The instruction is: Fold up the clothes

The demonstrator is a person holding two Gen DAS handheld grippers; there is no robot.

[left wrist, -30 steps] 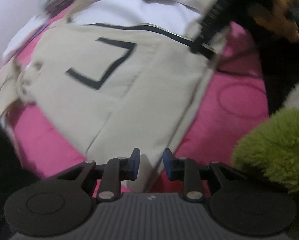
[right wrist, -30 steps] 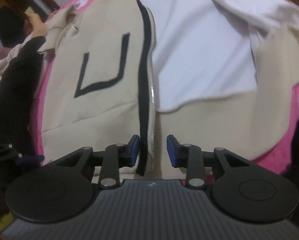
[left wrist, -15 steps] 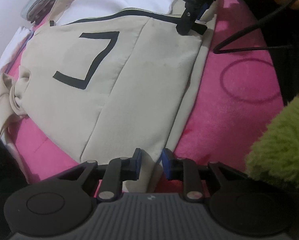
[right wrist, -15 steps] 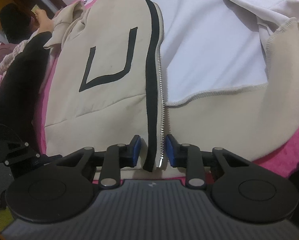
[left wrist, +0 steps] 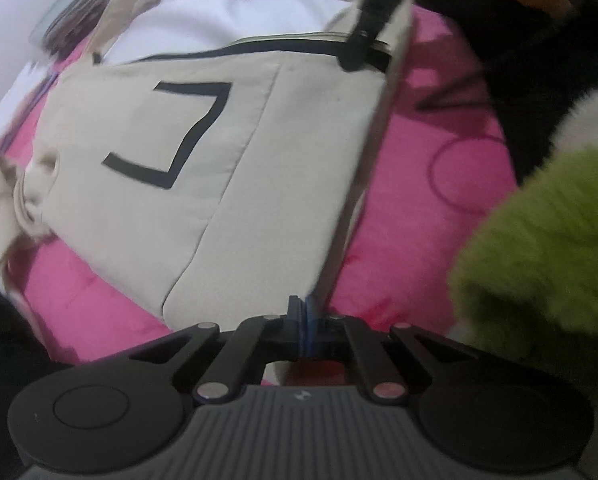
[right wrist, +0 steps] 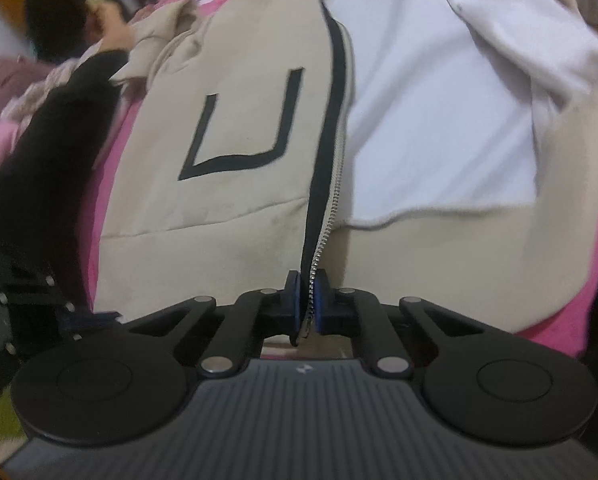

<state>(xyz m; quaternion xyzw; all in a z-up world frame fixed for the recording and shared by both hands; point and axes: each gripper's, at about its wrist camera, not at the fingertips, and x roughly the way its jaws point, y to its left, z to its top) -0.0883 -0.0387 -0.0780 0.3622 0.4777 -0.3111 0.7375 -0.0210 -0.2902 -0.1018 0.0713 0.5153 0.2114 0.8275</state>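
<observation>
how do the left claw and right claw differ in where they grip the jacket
The left claw pinches the beige jacket at its plain bottom hem corner; the right claw pinches the zipper edge with the black trim. Both are shut on the same jacket's lower edge, above the pink blanket.

The jacket (left wrist: 203, 184) lies spread on the bed (left wrist: 419, 184); its zip (right wrist: 331, 200) runs down the middle; a plush (left wrist: 539, 248) sits to its right.

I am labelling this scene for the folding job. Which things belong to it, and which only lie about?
Belong to the job:
- beige jacket
- zipper edge
- left gripper
- right gripper

Lying about:
- green fluffy thing
- pink blanket
- person in black sleeve
</observation>
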